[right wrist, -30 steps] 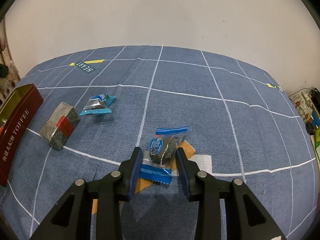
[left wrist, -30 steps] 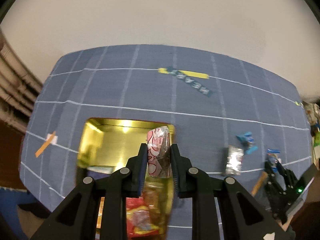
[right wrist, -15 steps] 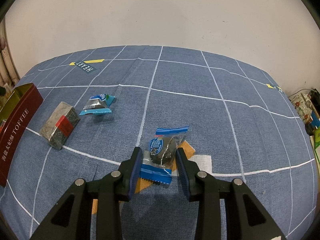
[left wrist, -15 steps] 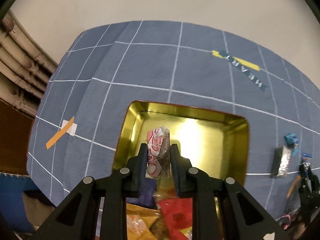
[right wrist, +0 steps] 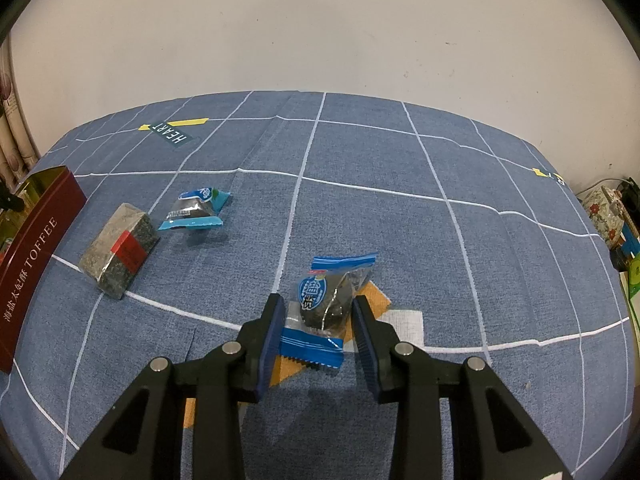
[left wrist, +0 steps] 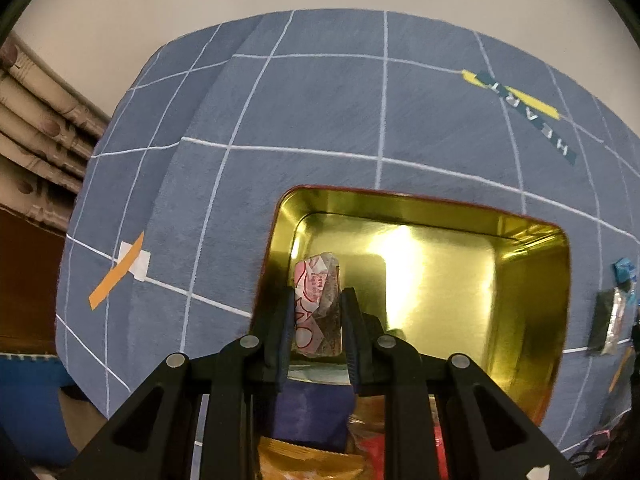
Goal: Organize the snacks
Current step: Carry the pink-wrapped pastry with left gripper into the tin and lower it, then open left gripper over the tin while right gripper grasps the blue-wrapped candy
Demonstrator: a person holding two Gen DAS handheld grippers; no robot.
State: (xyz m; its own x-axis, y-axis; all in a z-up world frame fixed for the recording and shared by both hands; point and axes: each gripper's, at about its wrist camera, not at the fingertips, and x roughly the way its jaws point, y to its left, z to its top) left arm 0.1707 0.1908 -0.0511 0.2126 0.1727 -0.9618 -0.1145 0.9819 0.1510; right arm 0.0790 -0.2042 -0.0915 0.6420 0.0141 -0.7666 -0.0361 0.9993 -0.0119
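In the left wrist view, the left hand-held gripper was clenched on a red-and-white wrapped snack, held upright between the two fingers and poised over the near left part of the gold tin. It was carried there, I judge, so that letting go would drop it inside the tin. The far floor of the tin was bare and shiny; at its near edge some coloured wrappers showed below the fingers, too hidden to count. The tin sat on the blue gridded surface. One strip of orange tape lay to its left, and one "HEART" label lay beyond it. At the right edge one silver-dark packet and a scrap of blue wrapper were visible, blurred.

In the right wrist view, the right hand-held gripper was spread apart, its fingers flanking a blue-wrapped snack that lay on the surface over a patch of orange and white tape. The pads did not appear to press the wrapper, so I judge this a grasp lined up but not yet closed. Two more snacks lay well to the left: one grey block with a red label and one second blue packet just beside it. That made three loose snacks here, plus one held on the left. The tin's maroon side, marked "TOFFEE", showed at the far left.
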